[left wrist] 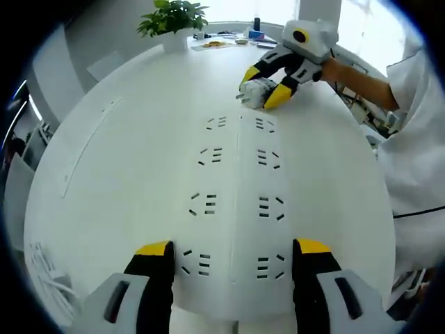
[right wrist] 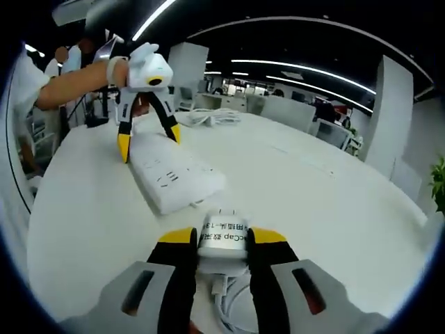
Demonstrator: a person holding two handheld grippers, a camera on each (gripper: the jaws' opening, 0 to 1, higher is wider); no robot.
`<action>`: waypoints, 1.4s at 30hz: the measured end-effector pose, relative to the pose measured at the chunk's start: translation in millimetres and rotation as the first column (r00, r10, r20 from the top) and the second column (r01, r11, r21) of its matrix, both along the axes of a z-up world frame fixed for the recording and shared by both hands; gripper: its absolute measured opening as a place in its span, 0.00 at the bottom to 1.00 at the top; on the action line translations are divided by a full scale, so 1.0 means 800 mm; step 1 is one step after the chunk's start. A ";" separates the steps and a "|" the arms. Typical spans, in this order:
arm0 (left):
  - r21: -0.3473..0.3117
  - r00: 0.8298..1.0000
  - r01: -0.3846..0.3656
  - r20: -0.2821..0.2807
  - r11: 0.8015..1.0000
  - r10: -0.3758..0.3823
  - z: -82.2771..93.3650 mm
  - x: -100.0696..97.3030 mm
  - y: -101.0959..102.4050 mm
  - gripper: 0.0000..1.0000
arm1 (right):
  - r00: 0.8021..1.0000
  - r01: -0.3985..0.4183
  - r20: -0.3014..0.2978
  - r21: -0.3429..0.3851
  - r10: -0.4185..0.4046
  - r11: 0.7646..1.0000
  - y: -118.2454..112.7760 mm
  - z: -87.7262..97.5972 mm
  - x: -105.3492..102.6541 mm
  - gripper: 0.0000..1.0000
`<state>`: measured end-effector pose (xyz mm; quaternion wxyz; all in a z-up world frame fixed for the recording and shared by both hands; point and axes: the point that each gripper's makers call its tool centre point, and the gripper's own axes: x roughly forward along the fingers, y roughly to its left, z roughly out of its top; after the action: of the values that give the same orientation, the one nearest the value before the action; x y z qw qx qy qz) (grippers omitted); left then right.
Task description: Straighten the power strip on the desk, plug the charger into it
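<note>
Your power strip (left wrist: 236,202) lies flat on the white worktop (left wrist: 125,160). Your left gripper (left wrist: 233,261) straddles its near end, jaws apart on either side. Your right gripper (right wrist: 221,240) has its jaws clamped on the white charger (right wrist: 224,235), just short of the strip's far end, cable (right wrist: 233,306) trailing back.

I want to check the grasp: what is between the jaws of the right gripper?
The right gripper holds a white charger, with its cable trailing below. The charger's prongs face away, hidden.
</note>
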<state>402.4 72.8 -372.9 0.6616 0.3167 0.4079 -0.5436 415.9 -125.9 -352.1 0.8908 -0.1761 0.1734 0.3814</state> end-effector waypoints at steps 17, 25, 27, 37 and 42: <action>-0.020 1.000 -0.004 0.002 1.000 0.004 -0.002 0.015 0.001 0.70 | 0.981 0.104 -0.179 0.167 -0.074 0.980 0.021 0.037 -0.027 0.27; -0.032 1.000 -0.007 0.009 0.999 0.007 -0.001 0.004 -0.001 0.70 | 0.913 0.149 -0.406 0.254 -0.034 0.956 0.071 0.062 -0.045 0.27; -0.036 1.000 -0.007 0.011 0.999 0.007 0.000 0.000 -0.001 0.70 | 0.904 0.161 -0.425 0.240 -0.046 0.957 0.077 0.055 -0.041 0.27; -0.042 1.000 -0.008 0.017 0.999 0.009 0.002 -0.008 -0.002 0.70 | 0.852 0.239 -0.506 0.143 -0.137 0.961 0.078 0.032 -0.032 0.27; -0.046 1.000 -0.018 0.021 0.999 0.019 0.003 -0.012 -0.002 0.70 | 0.830 0.234 -0.534 0.067 -0.163 0.970 0.081 0.032 -0.026 0.27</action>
<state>392.5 71.5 -370.3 0.6780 0.3036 0.3913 -0.5432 395.3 -60.9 -326.8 0.8540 0.0119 0.4018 0.3304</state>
